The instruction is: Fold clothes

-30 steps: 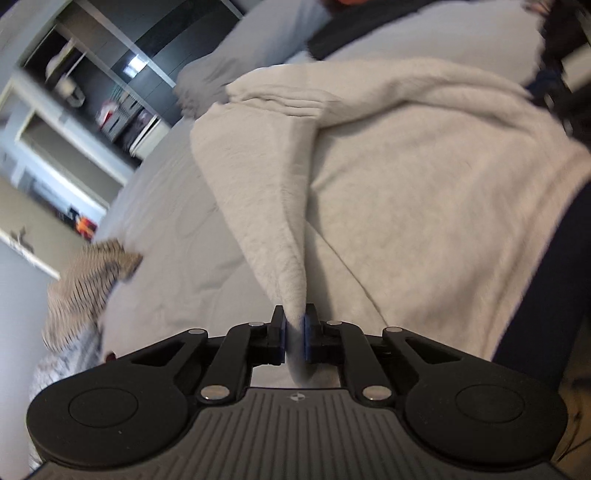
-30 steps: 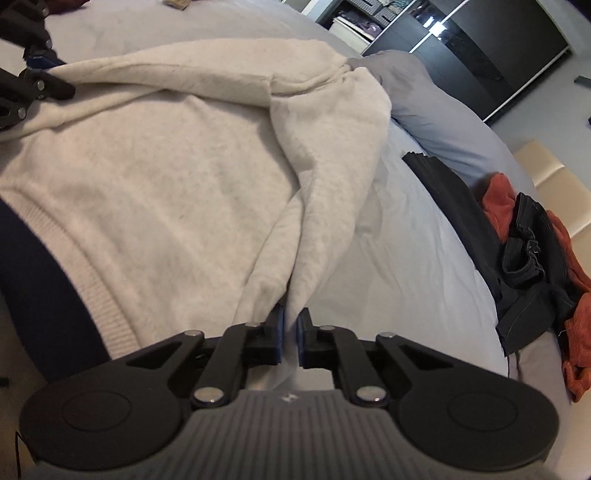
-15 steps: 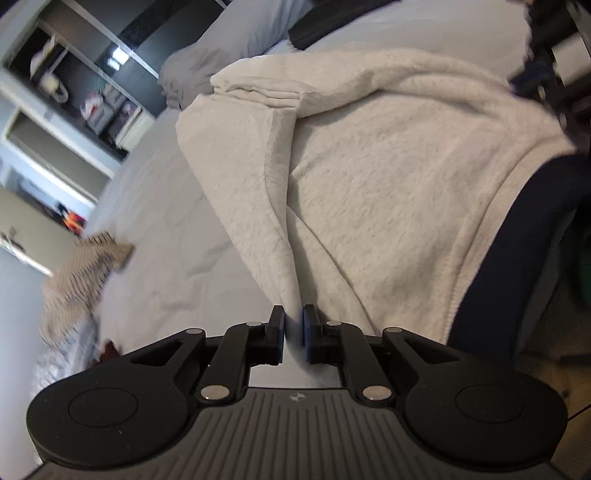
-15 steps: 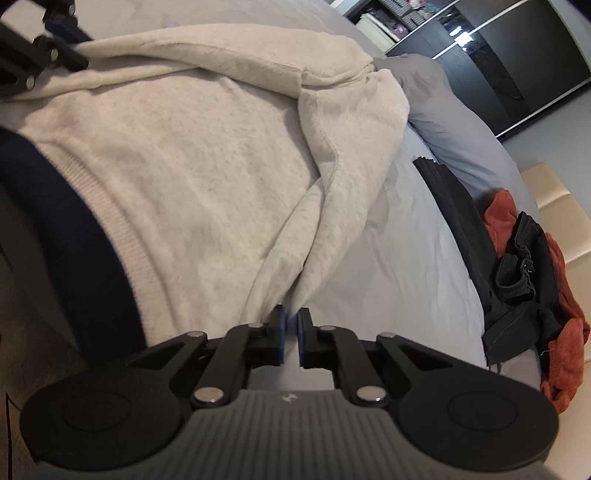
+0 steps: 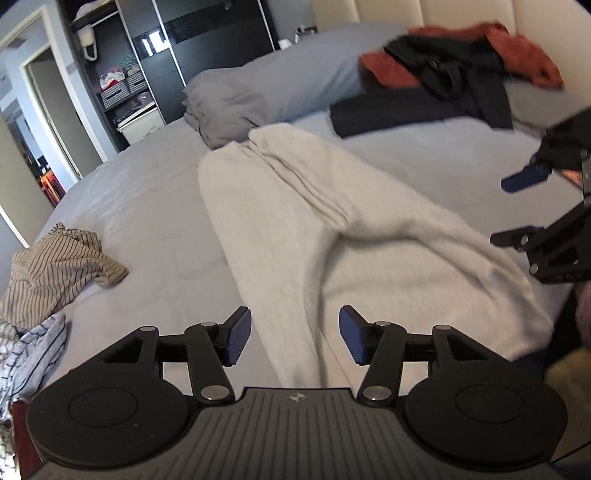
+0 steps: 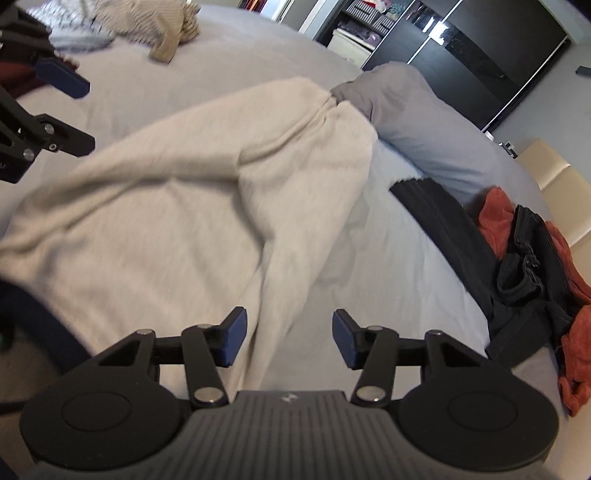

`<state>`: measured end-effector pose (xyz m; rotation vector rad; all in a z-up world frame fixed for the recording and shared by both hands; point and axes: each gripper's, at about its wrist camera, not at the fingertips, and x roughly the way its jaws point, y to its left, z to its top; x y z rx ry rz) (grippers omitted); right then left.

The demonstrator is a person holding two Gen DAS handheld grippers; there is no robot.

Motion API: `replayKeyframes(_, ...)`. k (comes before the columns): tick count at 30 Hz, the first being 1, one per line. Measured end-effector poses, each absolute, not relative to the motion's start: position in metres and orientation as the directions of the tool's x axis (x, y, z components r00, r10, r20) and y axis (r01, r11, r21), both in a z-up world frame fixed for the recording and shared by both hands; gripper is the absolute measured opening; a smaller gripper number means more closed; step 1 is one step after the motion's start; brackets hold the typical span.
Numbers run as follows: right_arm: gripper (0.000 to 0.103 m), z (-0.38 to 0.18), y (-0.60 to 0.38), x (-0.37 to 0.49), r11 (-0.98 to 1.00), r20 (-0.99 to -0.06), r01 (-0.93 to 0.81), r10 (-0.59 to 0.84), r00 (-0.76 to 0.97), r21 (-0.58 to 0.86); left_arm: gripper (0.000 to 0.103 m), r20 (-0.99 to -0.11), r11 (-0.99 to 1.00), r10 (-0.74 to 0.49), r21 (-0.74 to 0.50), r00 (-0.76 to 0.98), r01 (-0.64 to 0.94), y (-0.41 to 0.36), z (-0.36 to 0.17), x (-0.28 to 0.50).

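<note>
A cream sweatshirt (image 5: 332, 229) (image 6: 177, 206) with a dark navy hem lies spread on the grey bed (image 5: 147, 206), both sleeves folded in toward the near edge. My left gripper (image 5: 293, 334) hovers above its left sleeve, jaws opening, blue pads clear of the cloth below. My right gripper (image 6: 290, 341) hovers above the right sleeve, jaws also opening, nothing pressed between its pads. Each gripper shows at the edge of the other's view: the right gripper (image 5: 546, 210) and the left gripper (image 6: 40, 110).
A striped shirt (image 5: 55, 269) (image 6: 155, 18) lies crumpled at the bed's left. A grey pillow (image 5: 266, 99) (image 6: 417, 122) sits beyond the sweatshirt. Dark and rust-red clothes (image 5: 461, 74) (image 6: 528, 273) are heaped at the right. An open wardrobe (image 5: 122, 74) stands behind.
Both grippers let go of the sleeve cuffs, opened and rose above the bed. The sleeves now lie slack on the sweatshirt.
</note>
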<state>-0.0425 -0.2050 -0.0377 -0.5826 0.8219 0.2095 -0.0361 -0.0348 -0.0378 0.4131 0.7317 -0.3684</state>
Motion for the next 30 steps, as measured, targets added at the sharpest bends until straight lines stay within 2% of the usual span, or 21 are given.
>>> replayKeyframes(5, 0.057, -0.031, -0.217, 0.001, 0.866, -0.714, -0.347, -0.016, 0.700, -0.360, 0.052, -0.696, 0.891, -0.191, 0.174, 0.693, 0.420, -0.026, -0.035, 0.009)
replayKeyframes(14, 0.058, -0.043, -0.251, 0.080, 0.960, -0.674, -0.211, 0.032, 0.738, -0.185, 0.052, -0.706, 0.954, -0.190, 0.033, 0.682, 0.300, -0.008, -0.052, 0.095)
replayKeyframes(20, 0.061, -0.058, -0.264, 0.129, 0.980, -0.668, -0.143, 0.015, 0.744, -0.138, 0.052, -0.709, 0.979, -0.176, -0.056, 0.683, 0.195, 0.003, -0.062, 0.155)
replayKeyframes(30, 0.065, -0.071, -0.297, 0.204, 0.993, -0.674, -0.112, 0.067, 0.736, -0.023, 0.057, -0.693, 0.964, -0.256, -0.131, 0.674, 0.232, 0.007, -0.072, 0.239)
